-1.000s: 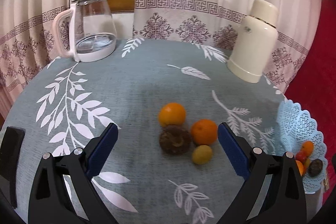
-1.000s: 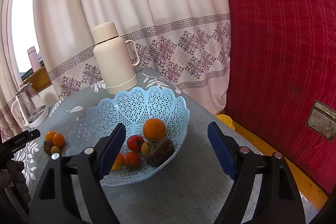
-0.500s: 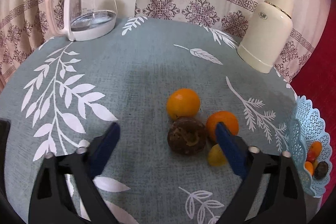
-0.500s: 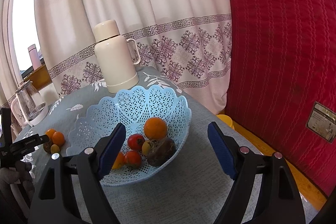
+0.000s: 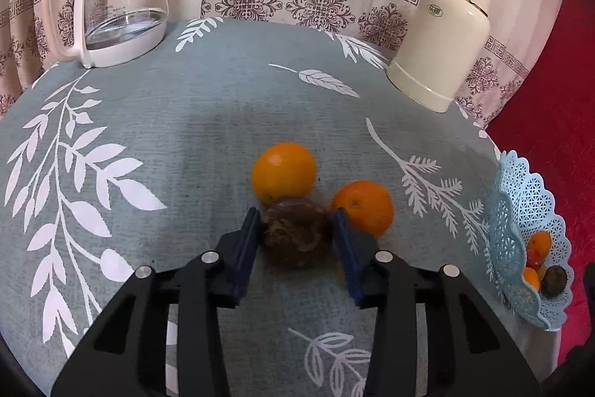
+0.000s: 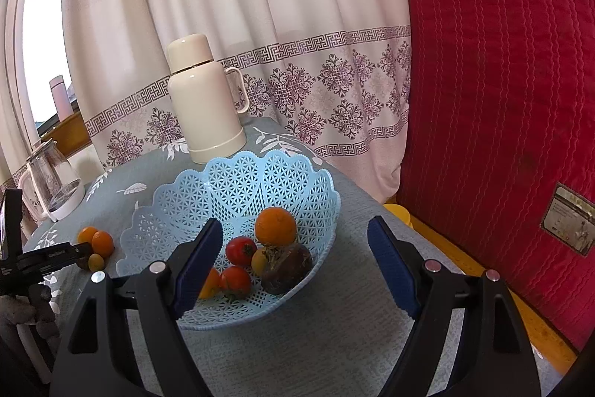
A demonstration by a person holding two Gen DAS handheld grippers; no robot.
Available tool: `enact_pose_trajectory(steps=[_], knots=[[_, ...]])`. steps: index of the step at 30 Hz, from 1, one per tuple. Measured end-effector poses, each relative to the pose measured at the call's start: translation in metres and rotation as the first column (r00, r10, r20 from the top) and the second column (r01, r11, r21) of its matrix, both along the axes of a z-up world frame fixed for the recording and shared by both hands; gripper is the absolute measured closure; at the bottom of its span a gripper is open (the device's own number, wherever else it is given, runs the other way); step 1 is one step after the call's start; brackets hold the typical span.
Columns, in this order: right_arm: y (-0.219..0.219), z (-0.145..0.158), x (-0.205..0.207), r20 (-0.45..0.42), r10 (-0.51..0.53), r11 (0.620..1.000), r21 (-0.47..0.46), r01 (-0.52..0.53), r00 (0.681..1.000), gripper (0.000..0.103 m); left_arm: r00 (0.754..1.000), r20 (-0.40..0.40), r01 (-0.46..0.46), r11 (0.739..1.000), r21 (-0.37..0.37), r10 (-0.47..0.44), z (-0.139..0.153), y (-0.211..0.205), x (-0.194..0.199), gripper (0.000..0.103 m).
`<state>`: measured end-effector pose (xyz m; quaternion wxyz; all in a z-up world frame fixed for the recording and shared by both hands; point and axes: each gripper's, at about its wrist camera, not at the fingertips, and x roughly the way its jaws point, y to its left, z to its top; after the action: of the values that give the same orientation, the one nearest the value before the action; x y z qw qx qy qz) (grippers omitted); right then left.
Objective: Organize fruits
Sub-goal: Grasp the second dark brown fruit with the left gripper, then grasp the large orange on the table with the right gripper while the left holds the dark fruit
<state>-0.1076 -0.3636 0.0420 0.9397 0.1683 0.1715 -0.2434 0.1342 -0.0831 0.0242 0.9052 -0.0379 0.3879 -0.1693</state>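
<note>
My left gripper (image 5: pixel 296 224) is shut on a dark brown wrinkled fruit (image 5: pixel 297 237) that rests on the tablecloth. Two oranges lie beside it, one behind (image 5: pixel 284 172) and one to the right (image 5: pixel 363 207). A small yellow fruit (image 6: pixel 96 262) lies beside them, mostly hidden in the left wrist view. The light blue lattice basket (image 6: pixel 238 181) holds an orange (image 6: pixel 276 226), two tomatoes (image 6: pixel 241 250), a brown fruit (image 6: pixel 286 268) and small yellow ones. My right gripper (image 6: pixel 293 263) is open and empty above the basket's near rim.
A glass kettle (image 5: pixel 119 2) stands at the back left and a cream thermos (image 5: pixel 444 39) at the back right of the round table (image 5: pixel 148 121). The basket (image 5: pixel 520 229) sits at the table's right edge. A red padded wall (image 6: pixel 502 80) stands on the right.
My left gripper moved forward to the fruit pile and closed its jaws on the brown fruit. The right gripper stayed over the basket, still open.
</note>
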Motion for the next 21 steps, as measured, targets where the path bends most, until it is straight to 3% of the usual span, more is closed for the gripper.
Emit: enact_pose_trajectory(steps=[10, 17, 21], knots=[[0.003, 0.001, 0.002, -0.01, -0.009, 1.0, -0.021, 0.009, 1.0, 0.023, 0.996, 0.053, -0.076, 0.996, -0.043, 0.078, 0.013, 0.023, -0.01, 0.062], [0.015, 0.01, 0.007, -0.035, -0.015, 0.996, -0.094, 0.011, 0.999, 0.023, 0.975, 0.142, -0.167, 0.985, -0.032, 0.17, 0.03, 0.045, -0.02, 0.062], [0.031, 0.029, 0.012, -0.008, 0.037, 0.992, -0.122, -0.038, 0.999, 0.023, 0.963, 0.166, -0.212, 0.977, -0.032, 0.215, 0.036, 0.054, -0.022, 0.062]])
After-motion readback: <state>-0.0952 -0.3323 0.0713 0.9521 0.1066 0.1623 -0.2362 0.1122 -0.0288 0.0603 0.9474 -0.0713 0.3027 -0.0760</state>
